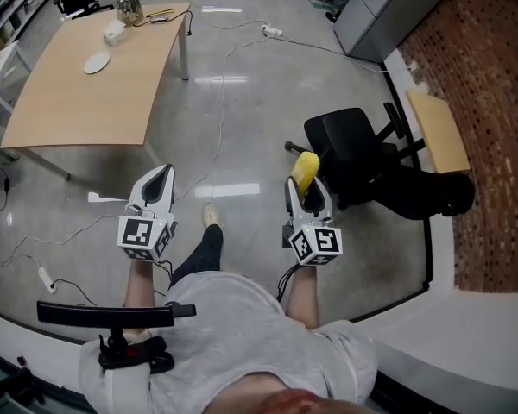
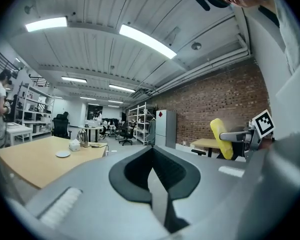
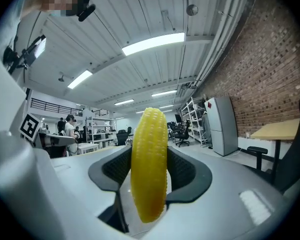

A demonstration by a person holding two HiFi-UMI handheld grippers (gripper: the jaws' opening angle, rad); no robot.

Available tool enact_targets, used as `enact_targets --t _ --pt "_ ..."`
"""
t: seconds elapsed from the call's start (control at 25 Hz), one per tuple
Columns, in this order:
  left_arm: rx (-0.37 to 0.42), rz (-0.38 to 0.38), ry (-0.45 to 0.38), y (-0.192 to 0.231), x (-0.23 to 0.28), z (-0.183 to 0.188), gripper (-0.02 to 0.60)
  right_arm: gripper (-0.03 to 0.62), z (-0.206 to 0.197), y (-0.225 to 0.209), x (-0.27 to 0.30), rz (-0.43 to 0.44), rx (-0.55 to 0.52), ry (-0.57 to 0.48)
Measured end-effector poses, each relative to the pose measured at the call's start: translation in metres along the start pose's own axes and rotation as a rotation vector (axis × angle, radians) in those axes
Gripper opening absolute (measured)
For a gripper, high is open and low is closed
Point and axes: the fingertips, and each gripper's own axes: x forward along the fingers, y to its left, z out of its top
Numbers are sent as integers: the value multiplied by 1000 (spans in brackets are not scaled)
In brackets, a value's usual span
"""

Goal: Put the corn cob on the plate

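The yellow corn cob [image 1: 306,172] stands upright between the jaws of my right gripper [image 1: 307,188], which is shut on it above the grey floor. In the right gripper view the cob [image 3: 149,164] fills the gap of that gripper [image 3: 149,160]. My left gripper [image 1: 158,182] is level beside it, jaws together and empty [image 2: 152,166]. The small white plate [image 1: 97,62] lies on the wooden table [image 1: 78,102] at the far left, well ahead of both grippers. In the left gripper view the plate [image 2: 62,154] shows at the left and the held cob [image 2: 219,136] at the right.
A black office chair [image 1: 363,158] stands just right of my right gripper, next to a small desk [image 1: 439,132] by the brick wall. A kettle [image 1: 129,7] and a tissue box [image 1: 114,31] sit at the table's far end. Cables and a power strip [image 1: 272,31] lie on the floor.
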Motion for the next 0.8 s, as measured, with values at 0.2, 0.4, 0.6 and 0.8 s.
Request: enact_targets --t 0.2,0.4,0.6,0.8 --pt "3 -34 -17 20 65 9 20 222 7 -22 48 -28 -7 8" --pt "6 -65 -5 43 129 24 20 222 19 -42 110 -44 -7 6" --pt "18 -75 -11 66 186 37 20 222 25 -60 166 -41 3 2" --pt "14 -64 -11 90 230 47 20 222 34 -72 216 -34 2 -7"
